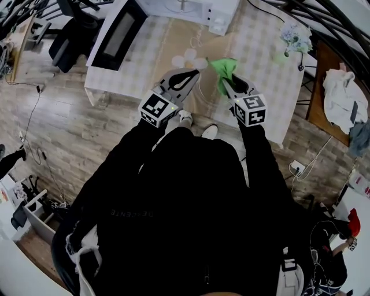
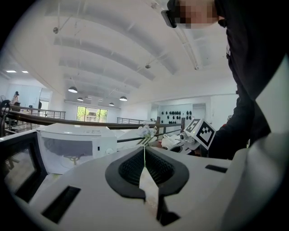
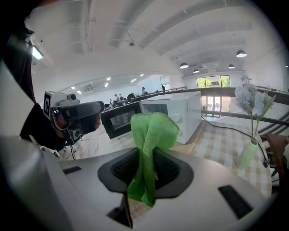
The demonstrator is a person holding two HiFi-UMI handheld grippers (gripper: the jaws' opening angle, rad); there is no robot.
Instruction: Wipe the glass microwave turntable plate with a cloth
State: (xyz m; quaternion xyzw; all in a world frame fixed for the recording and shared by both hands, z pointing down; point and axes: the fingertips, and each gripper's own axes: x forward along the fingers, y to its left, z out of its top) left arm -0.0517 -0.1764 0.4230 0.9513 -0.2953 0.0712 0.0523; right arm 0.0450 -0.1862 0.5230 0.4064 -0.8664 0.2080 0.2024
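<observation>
My left gripper (image 1: 189, 73) is held above the near edge of the table, shut on the rim of the clear glass turntable plate (image 1: 200, 88). The plate shows only as a faint arc. In the left gripper view the plate (image 2: 144, 152) is edge-on, a thin line rising from between the closed jaws of that gripper (image 2: 145, 170). My right gripper (image 1: 226, 82) is close beside it, shut on a bright green cloth (image 1: 225, 67). The cloth (image 3: 151, 135) bunches up out of the right gripper (image 3: 144, 177).
A white microwave (image 1: 193, 8) stands at the back of the checked table (image 1: 260, 34), its dark door (image 1: 118, 34) swung open to the left. A vase of pale flowers (image 1: 295, 38) is at the back right. A chair with clothes (image 1: 341, 95) stands to the right.
</observation>
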